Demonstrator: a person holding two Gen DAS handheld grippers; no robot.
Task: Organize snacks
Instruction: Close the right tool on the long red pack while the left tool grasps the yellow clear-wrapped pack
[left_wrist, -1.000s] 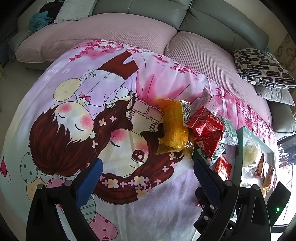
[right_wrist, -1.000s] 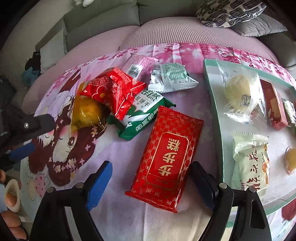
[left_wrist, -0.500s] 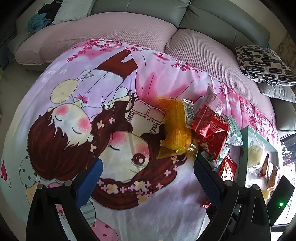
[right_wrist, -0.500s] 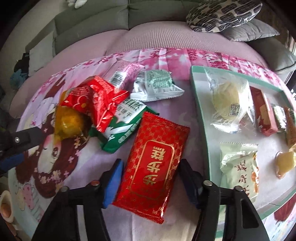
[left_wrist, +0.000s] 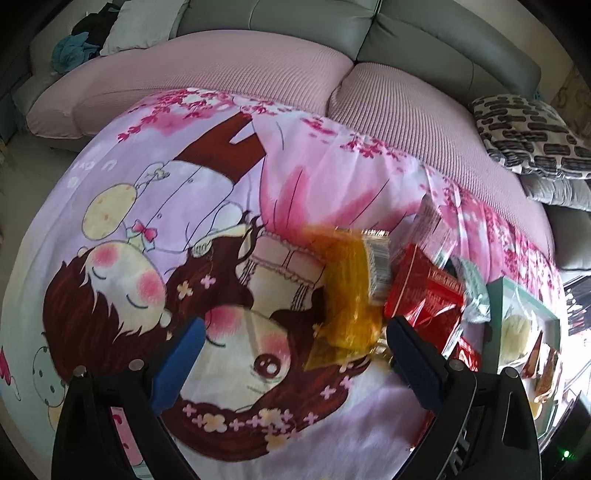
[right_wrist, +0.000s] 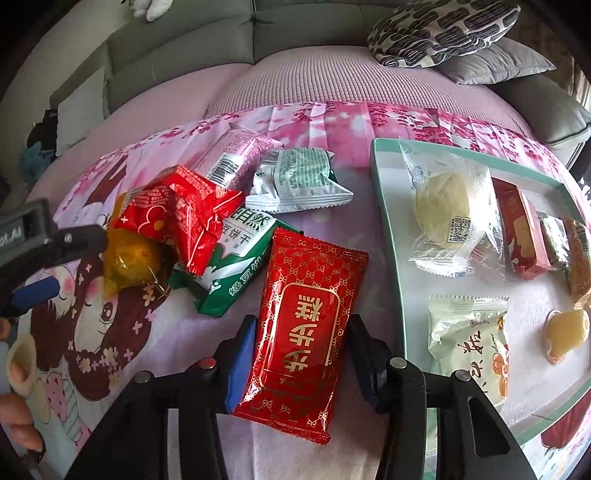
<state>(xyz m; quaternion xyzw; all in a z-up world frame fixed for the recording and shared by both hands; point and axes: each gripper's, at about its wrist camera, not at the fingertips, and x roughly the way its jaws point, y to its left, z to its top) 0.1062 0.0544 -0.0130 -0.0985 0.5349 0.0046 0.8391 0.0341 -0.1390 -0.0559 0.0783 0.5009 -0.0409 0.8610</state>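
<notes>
In the lower middle of the right wrist view, the right gripper (right_wrist: 301, 349) is closing its jaws across the short width of the red packet (right_wrist: 302, 328), whose long axis runs up the frame just left of the tray (right_wrist: 393, 236), while the left gripper (left_wrist: 291, 354) hangs wide open and empty.

On the printed cartoon blanket (right_wrist: 122, 332) lie 6 loose snack packets: 3 red (right_wrist: 306, 325), 1 green-and-white (right_wrist: 236, 266), 1 pink (right_wrist: 236, 155), 1 yellow (right_wrist: 127, 258). 1 teal-rimmed tray (right_wrist: 388, 221) holds 7 wrapped snacks. 2 cushions sit behind.
</notes>
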